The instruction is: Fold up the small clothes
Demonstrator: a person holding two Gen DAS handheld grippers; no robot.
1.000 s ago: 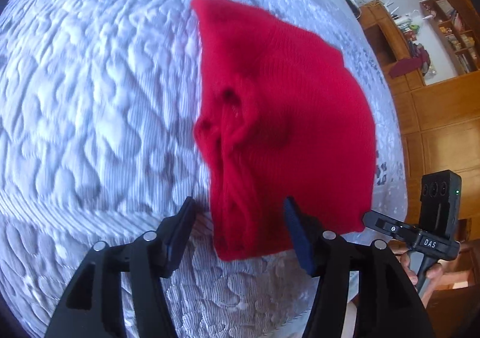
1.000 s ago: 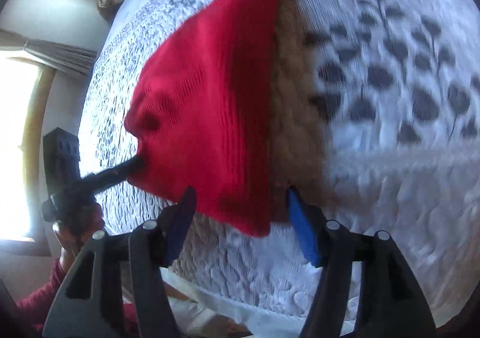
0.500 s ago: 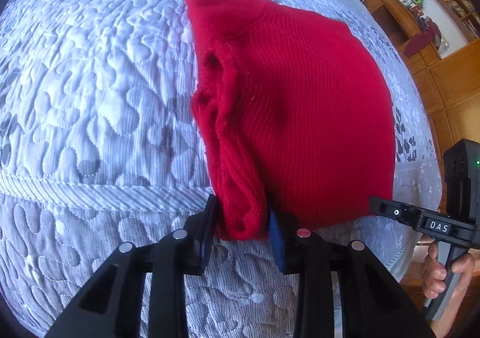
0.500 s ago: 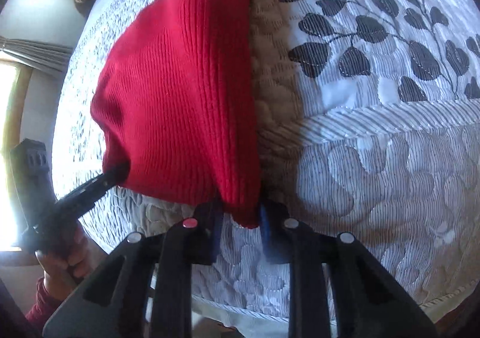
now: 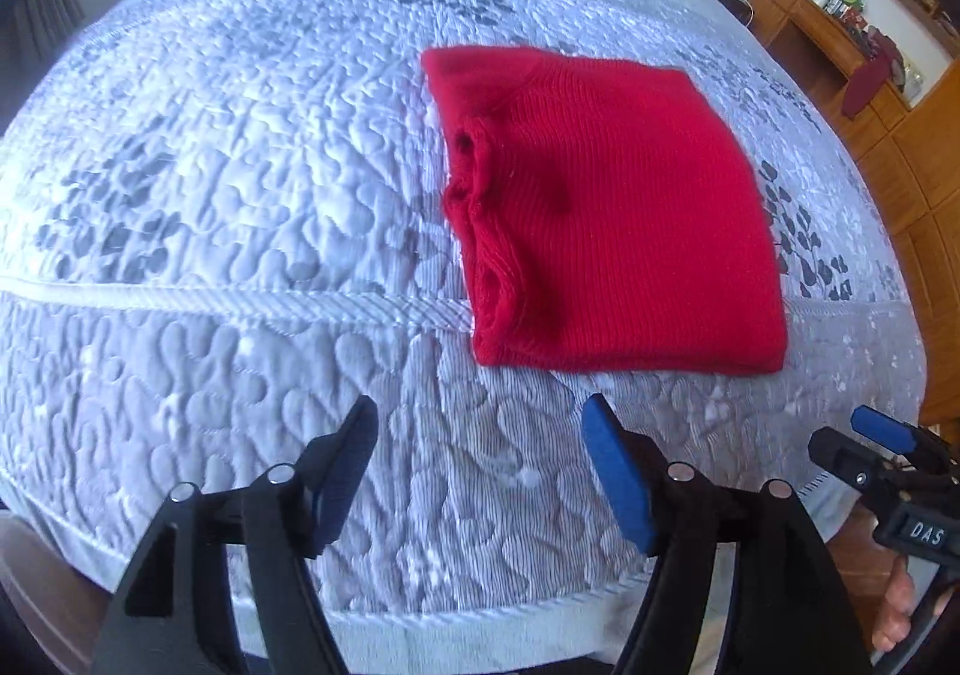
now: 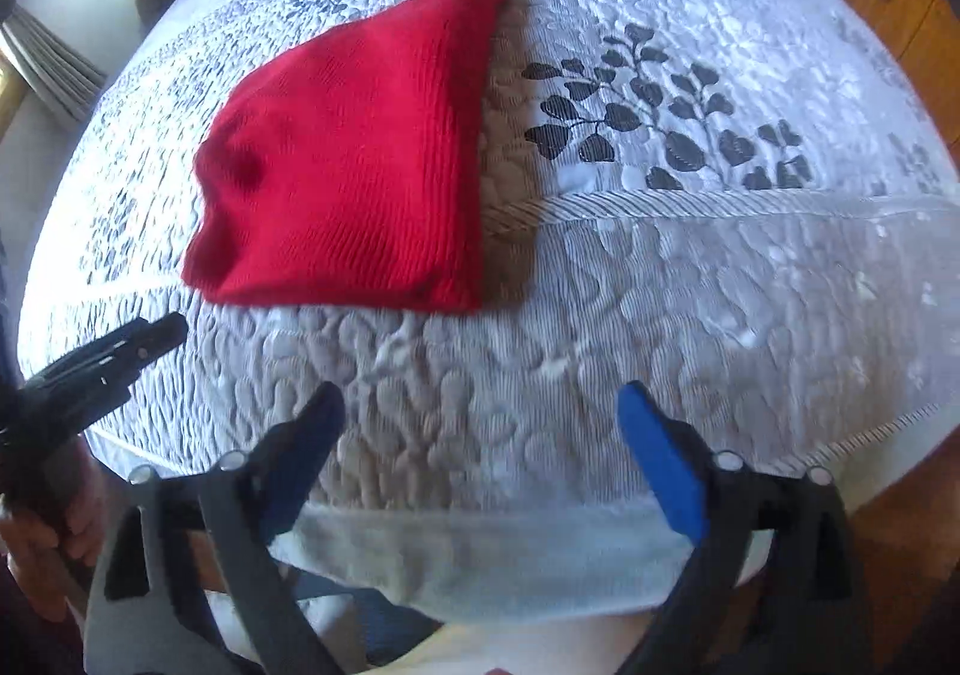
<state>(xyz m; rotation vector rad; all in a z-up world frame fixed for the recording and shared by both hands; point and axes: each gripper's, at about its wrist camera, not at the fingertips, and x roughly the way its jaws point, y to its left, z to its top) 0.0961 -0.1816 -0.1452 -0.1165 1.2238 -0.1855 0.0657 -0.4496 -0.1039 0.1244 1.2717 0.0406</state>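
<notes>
A red knitted garment point(image 5: 606, 213) lies folded into a rough square on the white quilted bed; it also shows in the right wrist view point(image 6: 354, 189). Its left side is bunched in thick folds. My left gripper point(image 5: 480, 429) is open and empty, a short way in front of the garment's near edge. My right gripper point(image 6: 480, 411) is open and empty, also in front of the near edge, and shows at the lower right of the left wrist view point(image 5: 876, 441). The left gripper shows at the left of the right wrist view point(image 6: 120, 351).
The bed cover point(image 5: 240, 195) has grey leaf prints point(image 6: 654, 129) right of the garment. A wooden cabinet point(image 5: 840, 45) with clutter stands beyond the bed's far right. The bed's near edge point(image 6: 510, 549) lies just under the grippers. Curtains point(image 6: 54, 69) hang at far left.
Both grippers were shut on the garment's near edge half a second ago. They have let go, opened wide and pulled back toward the bed's near edge. The garment now lies flat.
</notes>
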